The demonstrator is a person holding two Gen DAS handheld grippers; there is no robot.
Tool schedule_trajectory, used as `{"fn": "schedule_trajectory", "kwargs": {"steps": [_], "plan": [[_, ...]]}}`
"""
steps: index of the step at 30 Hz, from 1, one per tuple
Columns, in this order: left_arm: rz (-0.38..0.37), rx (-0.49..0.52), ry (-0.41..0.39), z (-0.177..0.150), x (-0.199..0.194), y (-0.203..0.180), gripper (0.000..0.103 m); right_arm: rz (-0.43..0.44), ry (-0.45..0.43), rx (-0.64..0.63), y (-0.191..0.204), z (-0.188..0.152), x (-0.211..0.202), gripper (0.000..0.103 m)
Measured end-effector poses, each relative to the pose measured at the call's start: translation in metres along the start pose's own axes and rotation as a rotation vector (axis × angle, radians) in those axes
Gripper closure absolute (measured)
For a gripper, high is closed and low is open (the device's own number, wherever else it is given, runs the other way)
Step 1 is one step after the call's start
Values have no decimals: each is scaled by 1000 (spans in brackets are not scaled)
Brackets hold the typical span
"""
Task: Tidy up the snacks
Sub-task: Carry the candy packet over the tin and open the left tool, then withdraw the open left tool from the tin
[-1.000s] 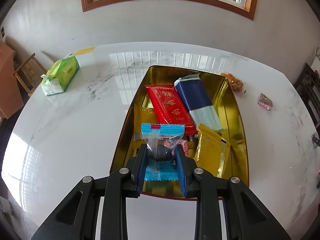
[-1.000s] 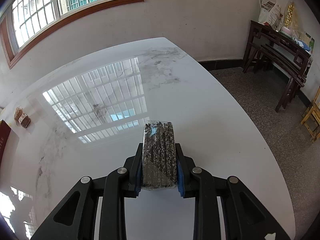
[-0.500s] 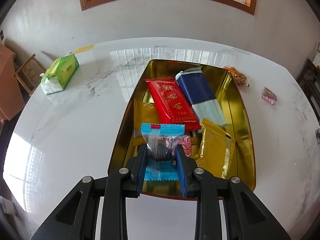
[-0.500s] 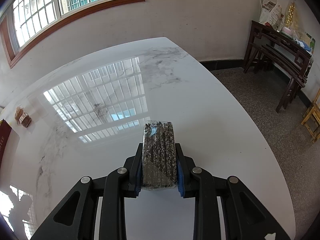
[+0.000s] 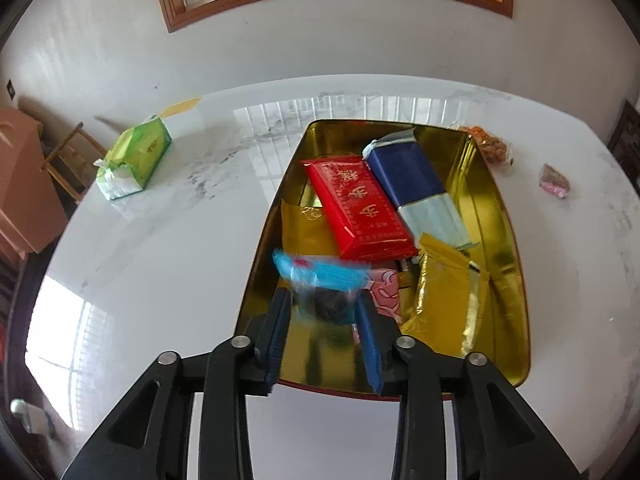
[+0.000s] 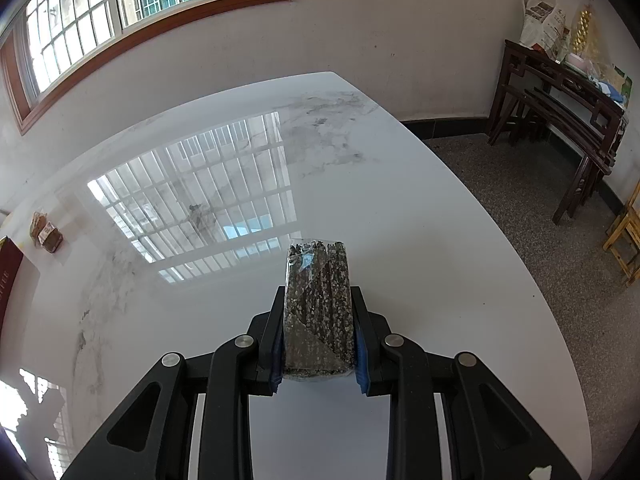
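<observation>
A gold tin tray (image 5: 506,216) on the white marble table holds a red packet (image 5: 356,204), a blue packet (image 5: 408,172), gold packets (image 5: 448,300) and a pink one (image 5: 384,292). My left gripper (image 5: 324,300) hangs over the tray's near end with its jaws parted. A blurred blue-edged clear candy packet (image 5: 320,280) sits tilted between the fingers, loose from the pads. My right gripper (image 6: 318,296) is shut on a dark seeded snack bar (image 6: 318,304) in clear wrap, held over the bare table.
A green tissue pack (image 5: 136,156) lies at the far left of the table. An orange snack bag (image 5: 490,146) and a small pink packet (image 5: 554,180) lie right of the tray. A brown snack (image 6: 48,234) lies far left in the right wrist view. Floor and dark wooden furniture (image 6: 560,92) are beyond the table's right edge.
My left gripper's jaws have opened and the blue-edged candy packet has tipped and slipped down toward the tray. My right gripper and its bar have not moved.
</observation>
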State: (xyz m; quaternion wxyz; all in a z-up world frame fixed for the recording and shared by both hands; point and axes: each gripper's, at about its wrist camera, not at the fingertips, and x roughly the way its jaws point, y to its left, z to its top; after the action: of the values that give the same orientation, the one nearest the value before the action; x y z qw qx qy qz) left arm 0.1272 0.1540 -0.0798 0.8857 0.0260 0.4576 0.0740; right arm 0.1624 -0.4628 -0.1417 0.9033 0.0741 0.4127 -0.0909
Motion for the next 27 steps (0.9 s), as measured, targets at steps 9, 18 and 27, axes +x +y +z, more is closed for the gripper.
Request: {"fn": "schedule_trajectory", "kwargs": {"steps": [9,18,27], "plan": [[84,43,-125,1,-25,-5,27,-1,0,-1,0,0,0,79],[96,26,-173,0,-39,-2,27,0,0,-17,5,-2,0,79],[109,12,-194,-7,-48,6,27,62,0,-24,28,-11,-6,79]]}}
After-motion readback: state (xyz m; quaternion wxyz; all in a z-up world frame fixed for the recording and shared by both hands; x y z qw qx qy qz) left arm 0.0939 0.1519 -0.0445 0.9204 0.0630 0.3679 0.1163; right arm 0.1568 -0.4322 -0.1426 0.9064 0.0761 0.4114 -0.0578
